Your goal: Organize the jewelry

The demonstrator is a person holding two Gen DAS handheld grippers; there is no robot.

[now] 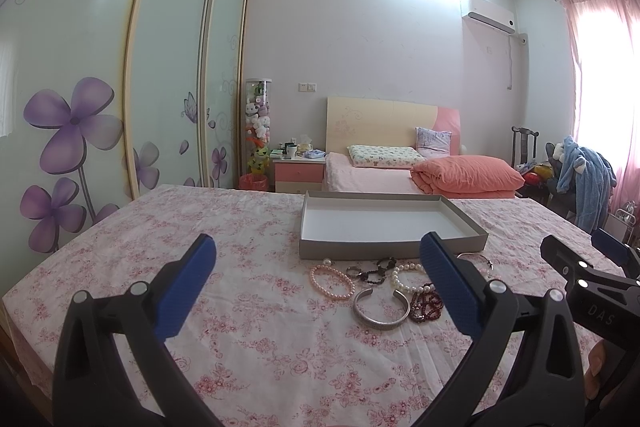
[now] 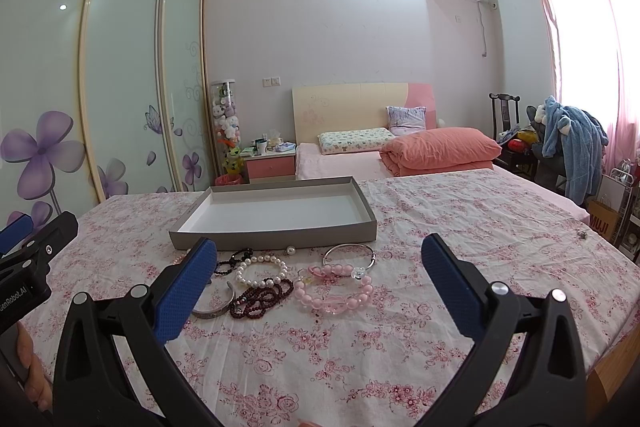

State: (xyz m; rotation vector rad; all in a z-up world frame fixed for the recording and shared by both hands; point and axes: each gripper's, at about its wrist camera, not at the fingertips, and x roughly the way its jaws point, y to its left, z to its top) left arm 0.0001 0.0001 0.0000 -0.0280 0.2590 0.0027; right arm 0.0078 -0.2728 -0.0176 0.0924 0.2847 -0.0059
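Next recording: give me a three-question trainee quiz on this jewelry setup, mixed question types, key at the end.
1. True or false: the gray tray already holds jewelry.
2. Multiple choice: the silver cuff lies (A) inside the tray, (B) on the floral cloth in front of the tray, (C) between the left gripper fingers.
3. Fill in: the right gripper is ____ (open/shut).

Key: 1 false, the tray is empty. 2 B. 3 open; it holds nothing, with the pink bead bracelet lying beyond its fingers.

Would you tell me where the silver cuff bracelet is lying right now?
The silver cuff bracelet lies on the floral tablecloth in front of the grey tray, between the pink pearl bracelet and the dark red bead strand.
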